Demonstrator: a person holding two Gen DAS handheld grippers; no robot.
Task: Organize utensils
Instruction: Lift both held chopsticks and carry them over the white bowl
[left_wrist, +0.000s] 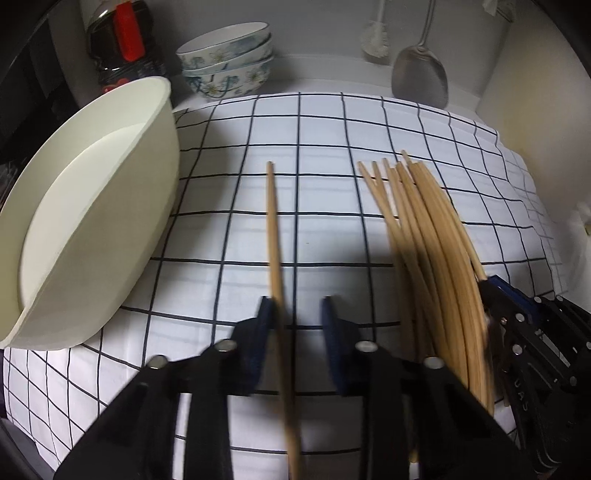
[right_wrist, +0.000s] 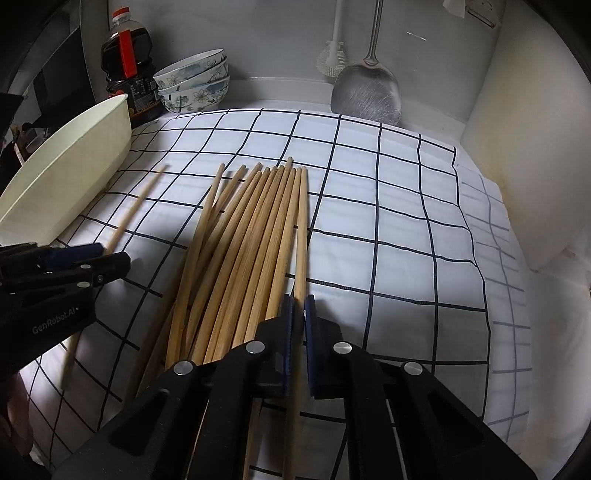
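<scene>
a white cloth (right_wrist: 388, 206) with a dark grid covers the counter and everything else sits on or around it. at its left edge a big cream tub (left_wrist: 92, 221) leans tilted, its open side turned toward the cloth. behind the tub, against the back wall, stand a dark sauce bottle (right_wrist: 127, 74) with a red label and a stack of flowered bowls (right_wrist: 194, 79). a steel spatula (right_wrist: 365, 88) and a white brush (right_wrist: 332, 55) hang on the wall farther right. on the middle of the cloth lies a fanned bundle of wooden chopsticks (right_wrist: 240, 240), tips toward the back wall. the right gripper (right_wrist: 298, 301) sits at the near right edge of that bundle, its jaws drawn together on the rightmost chopstick (right_wrist: 302, 229), which runs straight between the blue pads. one single chopstick (left_wrist: 272, 221) lies apart from the bundle, between it and the tub. the left gripper (left_wrist: 297, 306) is over this lone stick; in its own view the stick lies against the left pad while a gap shows to the right pad, and the frame is blurred there, so whether it is truly clamped cannot be told.
</scene>
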